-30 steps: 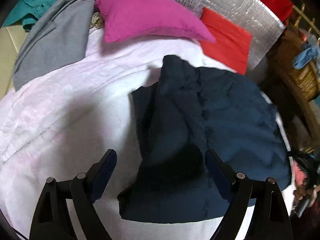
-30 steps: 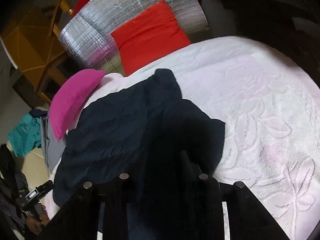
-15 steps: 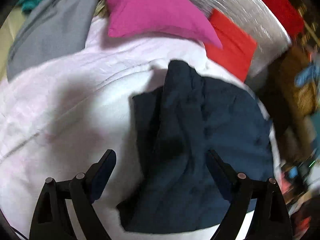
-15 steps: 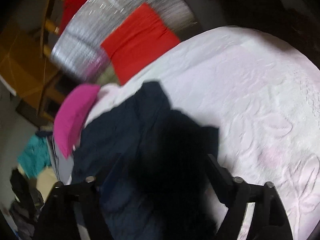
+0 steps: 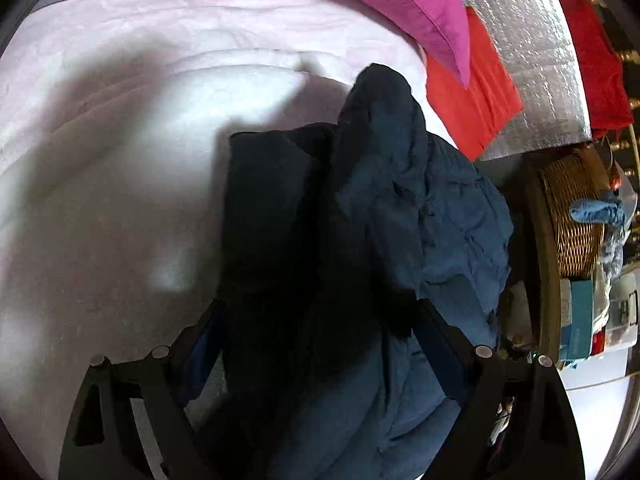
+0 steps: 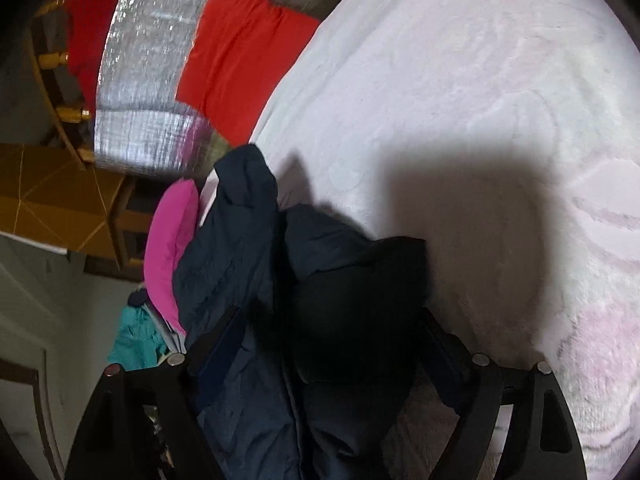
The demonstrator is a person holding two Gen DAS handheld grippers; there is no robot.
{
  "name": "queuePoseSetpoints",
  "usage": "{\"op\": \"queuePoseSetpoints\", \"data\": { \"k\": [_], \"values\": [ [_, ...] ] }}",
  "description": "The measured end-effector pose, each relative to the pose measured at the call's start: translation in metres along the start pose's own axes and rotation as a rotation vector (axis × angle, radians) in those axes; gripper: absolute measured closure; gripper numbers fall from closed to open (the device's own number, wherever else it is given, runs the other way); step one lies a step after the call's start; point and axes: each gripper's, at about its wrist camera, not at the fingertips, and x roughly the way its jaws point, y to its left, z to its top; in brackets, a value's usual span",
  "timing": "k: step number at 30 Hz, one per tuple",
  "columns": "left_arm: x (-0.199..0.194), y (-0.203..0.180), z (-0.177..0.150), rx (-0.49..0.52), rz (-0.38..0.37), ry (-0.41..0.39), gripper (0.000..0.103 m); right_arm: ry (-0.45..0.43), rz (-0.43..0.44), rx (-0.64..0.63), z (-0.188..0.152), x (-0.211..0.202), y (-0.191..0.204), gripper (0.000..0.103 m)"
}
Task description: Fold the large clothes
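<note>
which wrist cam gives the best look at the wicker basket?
Left wrist. The wicker basket shows clearly at the right edge, beyond the navy jacket, with blue cloth draped over it. The right wrist view doesn't show it at all.

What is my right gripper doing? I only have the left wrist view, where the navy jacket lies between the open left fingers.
Observer: The right gripper is open, with one finger on either side of the navy jacket.
Operator: Has it pinched any fabric?
Observer: No. Its jaws stand wide apart, and the dark folded flap of the jacket sits loose between them.
Operator: Is there anything near the pink pillow that I'm missing?
Observer: A teal garment lies next to the pink pillow, on the side away from the jacket.
</note>
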Motion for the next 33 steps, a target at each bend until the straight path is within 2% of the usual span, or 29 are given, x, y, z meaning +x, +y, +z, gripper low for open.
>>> {"op": "queuePoseSetpoints", "data": {
  "k": [2, 3, 4, 6, 8, 10, 12, 14, 15, 17, 18, 21, 22, 24, 29, 33],
  "values": [
    [0.001, -0.002, -0.001, 0.012, -0.001, -0.009, 0.012, 0.007, -0.022, -0.017, 0.0, 0.004, 0.006, 0.016],
    [-0.002, -0.002, -0.005, 0.025, 0.008, -0.016, 0.012, 0.006, -0.044, -0.029, 0.002, 0.003, 0.009, 0.023],
    [-0.001, -0.004, -0.006, 0.034, 0.012, -0.02, 0.012, 0.002, -0.08, -0.063, 0.0, 0.005, 0.016, 0.042],
    [-0.002, -0.008, -0.009, 0.044, 0.018, -0.033, 0.013, 0.011, -0.127, -0.102, -0.004, 0.009, 0.026, 0.051],
    [-0.002, -0.012, -0.002, 0.048, 0.024, -0.049, 0.022, -0.01, -0.163, -0.127, -0.007, 0.008, 0.037, 0.058],
    [-0.005, -0.015, -0.001, 0.049, 0.022, -0.06, 0.029, -0.039, -0.161, -0.162, -0.01, 0.0, 0.05, 0.062],
    [-0.01, -0.018, -0.002, 0.06, 0.016, -0.072, 0.029, -0.075, -0.154, -0.211, -0.012, -0.006, 0.065, 0.063],
    [-0.007, -0.023, -0.003, 0.093, 0.07, -0.077, 0.029, -0.093, -0.177, -0.245, -0.016, -0.008, 0.068, 0.063],
    [-0.002, -0.024, -0.004, 0.107, 0.119, -0.068, 0.027, -0.088, -0.217, -0.256, -0.016, -0.003, 0.065, 0.063],
    [0.006, -0.024, -0.007, 0.102, 0.145, -0.06, 0.026, -0.058, -0.264, -0.223, -0.017, 0.007, 0.053, 0.063],
    [0.004, -0.025, -0.008, 0.09, 0.149, -0.067, 0.026, -0.062, -0.253, -0.205, -0.019, 0.005, 0.05, 0.062],
    [-0.003, -0.03, -0.011, 0.072, 0.184, -0.065, 0.026, -0.084, -0.254, -0.175, -0.023, -0.007, 0.055, 0.051],
    [-0.008, -0.034, -0.013, 0.074, 0.204, -0.069, 0.026, -0.085, -0.261, -0.168, -0.025, -0.011, 0.057, 0.042],
    [-0.017, -0.043, -0.02, 0.089, 0.235, -0.082, 0.026, -0.093, -0.258, -0.146, -0.029, -0.021, 0.059, 0.033],
    [-0.052, -0.065, -0.05, 0.127, 0.269, -0.114, 0.025, -0.129, -0.229, -0.125, -0.046, -0.05, 0.072, 0.033],
    [-0.09, -0.08, -0.087, 0.195, 0.332, -0.145, 0.025, -0.144, -0.213, -0.145, -0.069, -0.083, 0.087, 0.033]
  ]
}}
